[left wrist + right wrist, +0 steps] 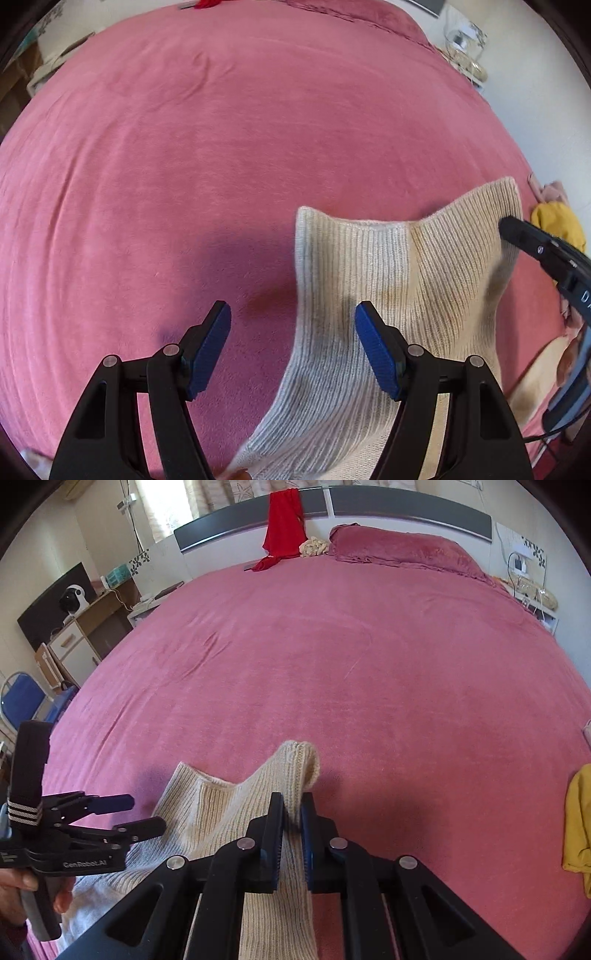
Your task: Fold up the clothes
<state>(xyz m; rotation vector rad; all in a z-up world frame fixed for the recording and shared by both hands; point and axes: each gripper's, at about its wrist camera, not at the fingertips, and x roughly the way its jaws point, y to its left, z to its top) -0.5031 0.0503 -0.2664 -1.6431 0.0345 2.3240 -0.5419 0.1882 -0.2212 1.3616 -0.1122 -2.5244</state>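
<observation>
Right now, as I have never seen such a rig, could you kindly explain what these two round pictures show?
A person holds a pair of hand tongs in each hand, with a wide-angle camera on each looking along its fingers. One picture is from the left tongs, which stand open and empty above a pink bed cover. The other is from the right tongs, shut on a raised fold of a cream ribbed sweater that lies on the bed. A yellow garment lies at the bed's edge, and a red cloth hangs over the headboard.

A cream ribbed knit sweater lies partly lifted, 1 edge raised off the pink bed.
</observation>
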